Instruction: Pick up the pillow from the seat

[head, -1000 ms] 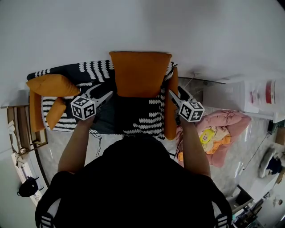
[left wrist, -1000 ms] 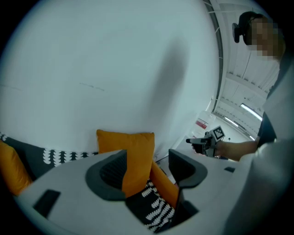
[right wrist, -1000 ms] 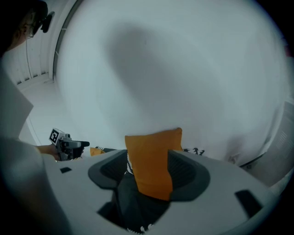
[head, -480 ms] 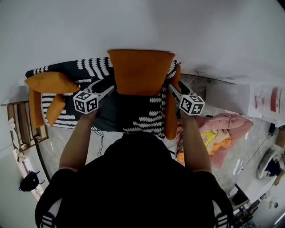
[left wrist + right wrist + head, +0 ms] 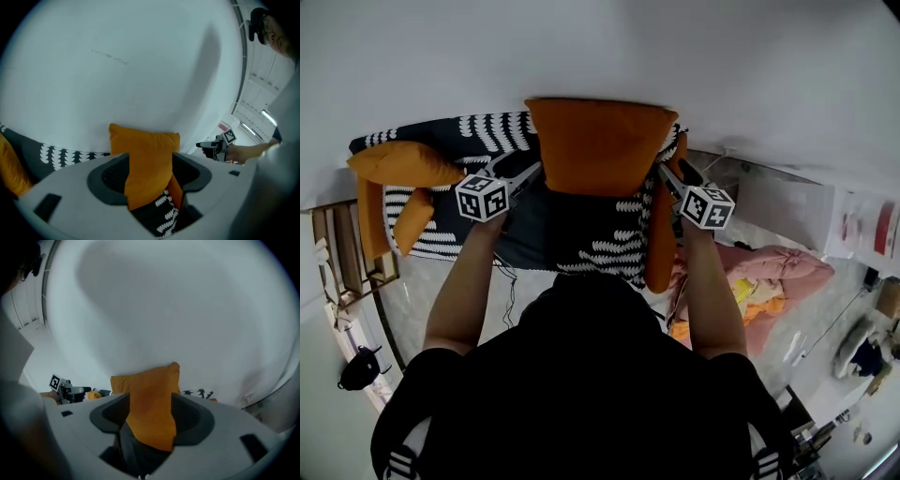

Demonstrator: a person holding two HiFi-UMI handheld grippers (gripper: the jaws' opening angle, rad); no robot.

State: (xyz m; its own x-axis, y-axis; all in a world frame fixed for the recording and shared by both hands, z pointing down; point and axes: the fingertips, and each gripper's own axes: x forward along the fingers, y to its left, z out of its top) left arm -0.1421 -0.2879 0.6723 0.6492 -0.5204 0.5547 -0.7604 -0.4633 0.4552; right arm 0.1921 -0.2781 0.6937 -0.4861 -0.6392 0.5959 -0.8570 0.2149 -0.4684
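An orange pillow [image 5: 600,145] stands upright over the black-and-white patterned seat [image 5: 609,248], close to the white wall. My left gripper [image 5: 530,174] is shut on its left edge and my right gripper [image 5: 666,175] on its right edge. In the left gripper view the pillow [image 5: 150,154] fills the gap between the jaws, with the right gripper [image 5: 213,144] visible beyond it. The right gripper view shows the same pillow [image 5: 150,404] pinched between its jaws and the left gripper [image 5: 70,390] off to the left.
Two more orange cushions [image 5: 403,164] lie at the seat's left end. An orange armrest [image 5: 661,234] runs along its right side. A pink bundle of cloth [image 5: 769,281] lies on the floor at the right, a wooden rack [image 5: 337,253] at the left.
Both grippers have moved forward toward the wall and a little lower, carrying the orange pillow between them. Their hold on it looks the same.
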